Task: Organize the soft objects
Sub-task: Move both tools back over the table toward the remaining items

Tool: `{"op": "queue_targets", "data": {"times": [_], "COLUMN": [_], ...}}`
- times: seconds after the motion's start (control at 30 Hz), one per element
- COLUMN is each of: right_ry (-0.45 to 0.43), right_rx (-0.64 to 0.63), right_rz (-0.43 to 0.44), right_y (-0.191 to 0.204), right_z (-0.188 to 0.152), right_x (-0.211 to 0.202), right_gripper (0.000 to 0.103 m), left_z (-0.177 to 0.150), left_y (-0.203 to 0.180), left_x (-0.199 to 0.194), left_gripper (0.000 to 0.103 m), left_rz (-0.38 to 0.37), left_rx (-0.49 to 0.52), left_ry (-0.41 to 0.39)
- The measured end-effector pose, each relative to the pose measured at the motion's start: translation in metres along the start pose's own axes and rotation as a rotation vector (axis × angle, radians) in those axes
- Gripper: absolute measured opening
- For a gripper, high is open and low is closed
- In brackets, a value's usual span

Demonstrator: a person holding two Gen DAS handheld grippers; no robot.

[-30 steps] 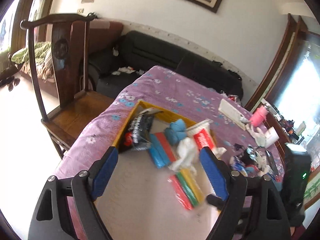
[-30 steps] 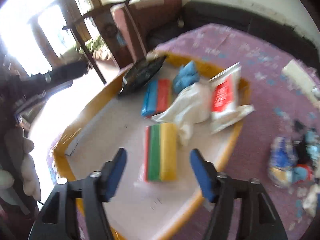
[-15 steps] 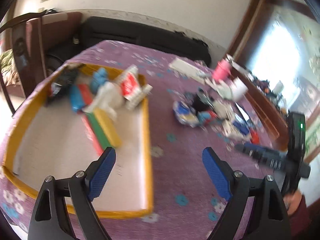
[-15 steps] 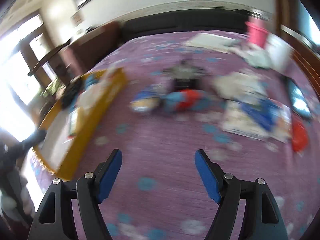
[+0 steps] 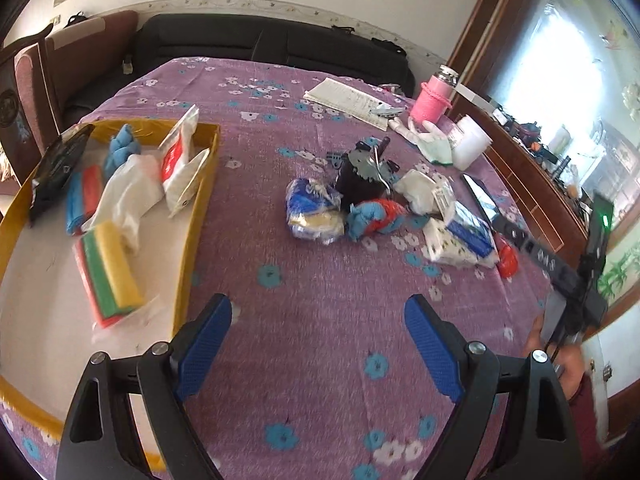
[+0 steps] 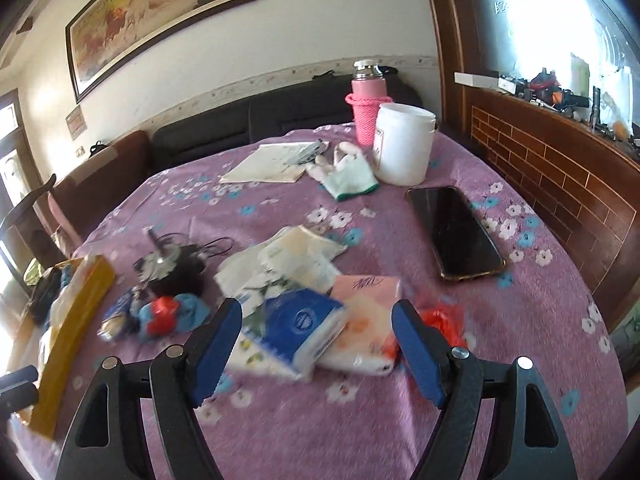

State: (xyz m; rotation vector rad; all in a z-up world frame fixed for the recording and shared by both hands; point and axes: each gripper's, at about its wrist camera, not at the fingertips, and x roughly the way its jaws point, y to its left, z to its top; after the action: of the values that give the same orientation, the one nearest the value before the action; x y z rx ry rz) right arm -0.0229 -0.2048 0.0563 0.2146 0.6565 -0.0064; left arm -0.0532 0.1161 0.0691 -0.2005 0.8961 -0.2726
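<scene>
With several soft packs already in the yellow-rimmed cardboard tray [image 5: 200,196], my wide-open, empty right gripper [image 6: 316,344] hangs over the blue-and-white tissue pack [image 6: 300,324] on the purple cloth, others still loose.

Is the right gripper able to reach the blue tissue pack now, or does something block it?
Probably yes. The right gripper is open, and the blue tissue pack lies on top of the pile just ahead of its fingertips, with nothing covering it.
</scene>
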Motion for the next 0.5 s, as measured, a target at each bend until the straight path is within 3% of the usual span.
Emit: {"op": "queue_targets", "data": {"times": [0.1, 0.13, 0.23, 0.3, 0.37, 0.43, 0.5], "right_ry": [0.022, 0.013, -0.025, -0.017, -0.01, -0.006, 0.001], "right_rx": [0.029, 0.042, 0.05, 0.061, 0.081, 0.094, 0.114], "right_rz": [0.02, 0.051, 0.038, 0.048, 0.056, 0.058, 0.062], "right_y": [-0.012, -0.015, -0.018, -0.021, -0.026, -0.029, -0.034], "right_z": [-0.007, -0.006, -0.006, -0.006, -0.006, -0.005, -0.004], "right_x": [0.008, 0.006, 0.0, 0.001, 0.002, 0.004, 0.005], "right_gripper": [0.082, 0.082, 0.088, 0.088, 0.088, 0.088, 0.088], "left_z": [0.018, 0.025, 0.044, 0.057, 0.066, 0.071, 0.075], "left_y": [-0.005, -0.007, -0.014, -0.019, -0.022, -0.021, -0.016], "left_x": [0.017, 0.025, 0.052, 0.072, 0.088, 0.1, 0.113], "left_gripper": [0.088, 0.088, 0.087, 0.087, 0.083, 0.068, 0.06], "left_rz": [0.0, 0.011, 0.028, 0.082, 0.127, 0.168, 0.175], "left_rx": [-0.018, -0.021, -0.019, 0.016, 0.05, 0.074, 0.078], "left_ry": [0.01, 0.016, 0.03, 0.032, 0.022, 0.029, 0.059]}}
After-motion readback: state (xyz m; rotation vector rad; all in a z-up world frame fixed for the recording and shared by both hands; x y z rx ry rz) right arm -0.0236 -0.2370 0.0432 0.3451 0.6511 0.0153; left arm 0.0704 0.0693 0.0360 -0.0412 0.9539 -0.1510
